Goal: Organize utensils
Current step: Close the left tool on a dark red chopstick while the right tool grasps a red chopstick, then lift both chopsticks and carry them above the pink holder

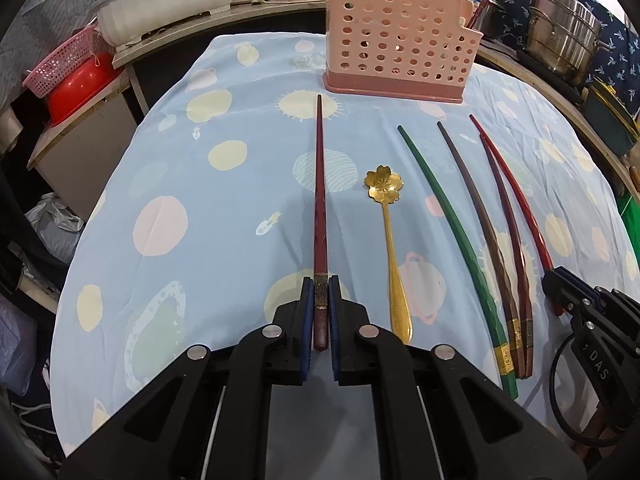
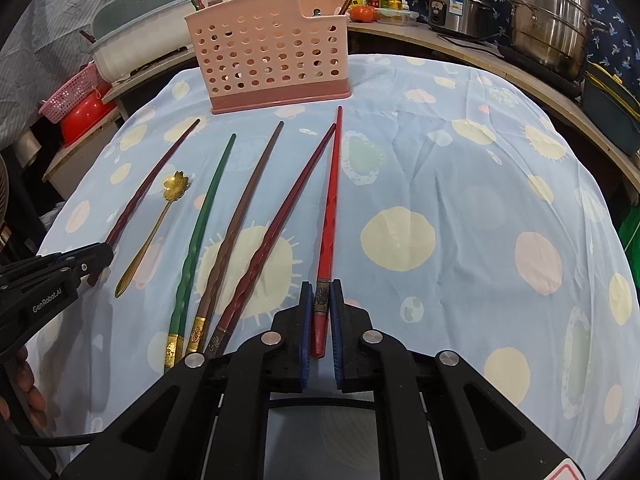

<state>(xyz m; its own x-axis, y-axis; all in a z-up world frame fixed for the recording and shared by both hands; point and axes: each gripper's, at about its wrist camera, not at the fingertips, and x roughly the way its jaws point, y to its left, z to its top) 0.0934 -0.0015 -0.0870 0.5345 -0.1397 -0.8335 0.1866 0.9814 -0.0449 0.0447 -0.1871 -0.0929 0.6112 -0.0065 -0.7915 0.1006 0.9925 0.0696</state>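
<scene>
What you can't make out in these two views

The pink utensil holder hides whatever sits inside it; only stick tips poke above its rim at the upper right of the left view. In the right view the butt ends of the green chopstick, the brown chopstick and the dark red chopstick slip behind the right gripper body at lower centre. The bright red chopstick end vanishes behind the other gripper at the left view's right edge. Gold band markings are too small to read. Only fingertips show at the lower left edge.
</scene>
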